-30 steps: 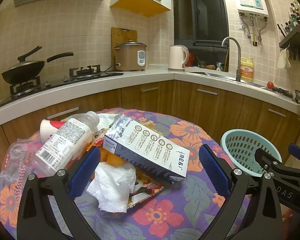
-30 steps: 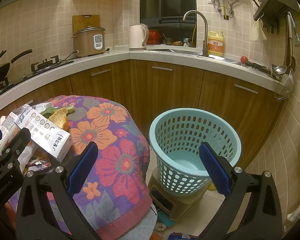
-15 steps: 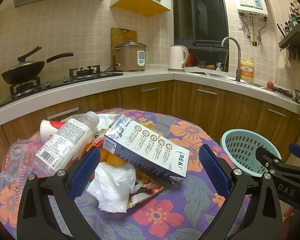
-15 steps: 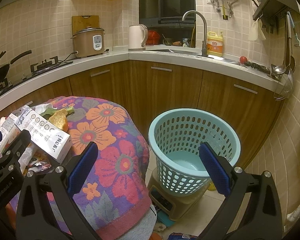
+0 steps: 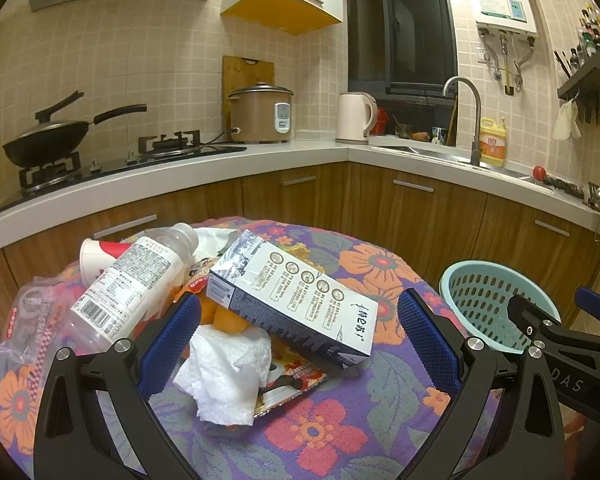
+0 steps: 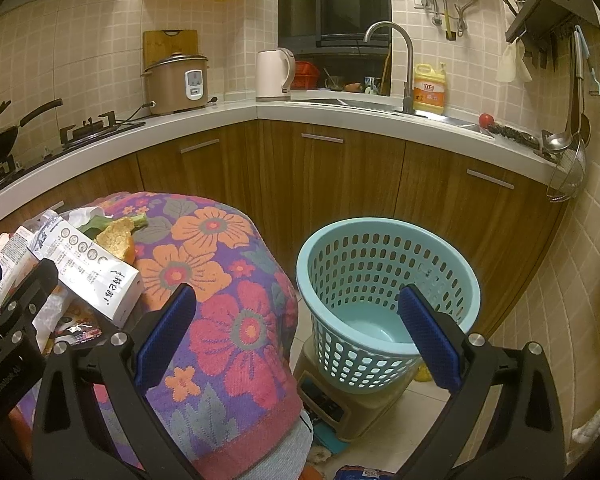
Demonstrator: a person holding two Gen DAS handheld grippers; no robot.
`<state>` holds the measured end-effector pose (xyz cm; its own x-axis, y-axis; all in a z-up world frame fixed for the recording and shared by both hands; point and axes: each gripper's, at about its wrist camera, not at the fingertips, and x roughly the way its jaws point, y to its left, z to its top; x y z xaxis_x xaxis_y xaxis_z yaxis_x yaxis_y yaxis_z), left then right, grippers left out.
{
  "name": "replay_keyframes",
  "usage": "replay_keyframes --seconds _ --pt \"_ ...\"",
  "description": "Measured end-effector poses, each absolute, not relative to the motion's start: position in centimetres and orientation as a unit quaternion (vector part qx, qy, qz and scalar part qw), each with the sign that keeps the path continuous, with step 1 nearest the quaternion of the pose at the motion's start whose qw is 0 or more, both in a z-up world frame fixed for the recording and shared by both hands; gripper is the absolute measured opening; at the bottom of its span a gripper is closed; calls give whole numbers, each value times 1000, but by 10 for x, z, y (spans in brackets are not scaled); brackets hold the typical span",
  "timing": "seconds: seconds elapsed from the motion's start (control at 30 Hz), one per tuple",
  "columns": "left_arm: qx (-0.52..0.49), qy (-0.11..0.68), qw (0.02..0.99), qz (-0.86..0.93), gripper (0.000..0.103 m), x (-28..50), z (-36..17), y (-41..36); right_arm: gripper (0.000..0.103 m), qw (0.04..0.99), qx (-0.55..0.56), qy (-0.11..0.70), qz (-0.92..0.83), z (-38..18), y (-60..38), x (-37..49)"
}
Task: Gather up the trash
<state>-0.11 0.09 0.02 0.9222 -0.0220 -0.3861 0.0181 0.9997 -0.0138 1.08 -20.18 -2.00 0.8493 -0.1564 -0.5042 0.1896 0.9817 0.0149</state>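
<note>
Claws, left (image 5: 299,338) and right (image 6: 296,334), gape wide: cardboard carton (image 5: 294,298), crumpled tissue (image 5: 224,374), perforated basket (image 6: 384,292).

Orange peel (image 5: 224,318) lies mostly hidden under the carton (image 5: 292,296) and crumpled tissue (image 5: 226,376). The snack wrapper (image 5: 292,380) near the table's front edge is partly covered, its print unreadable.

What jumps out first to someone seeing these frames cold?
The pile of trash on the flowered cloth: a white carton lying across a crumpled tissue, with a plastic bottle to its left. Next, the empty blue basket on a stool beside the table. Both the left gripper and right gripper are open, holding nothing.
</note>
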Motion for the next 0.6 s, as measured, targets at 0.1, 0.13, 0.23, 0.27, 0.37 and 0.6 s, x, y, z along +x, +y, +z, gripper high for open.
replay_keyframes --seconds 0.1,0.13,0.23,0.27,0.37,0.6 --pt "-19 206 978 -6 95 -2 2 8 97 962 20 257 -86 -14 -196 12" --pt "-26 212 977 -9 95 -4 3 12 97 963 12 255 -83 -11 -193 13" --pt "-54 227 972 -12 95 -12 9 32 97 968 -7 239 -70 -3 -181 11" --pt "-57 228 972 -4 95 -15 12 40 97 969 -9 236 -70 -1 -176 10" --pt "-67 234 970 18 95 -24 20 67 97 973 -2 227 -51 3 -166 10" --pt "-83 293 952 23 89 -25 26 147 97 945 -41 280 163 5 -120 48"
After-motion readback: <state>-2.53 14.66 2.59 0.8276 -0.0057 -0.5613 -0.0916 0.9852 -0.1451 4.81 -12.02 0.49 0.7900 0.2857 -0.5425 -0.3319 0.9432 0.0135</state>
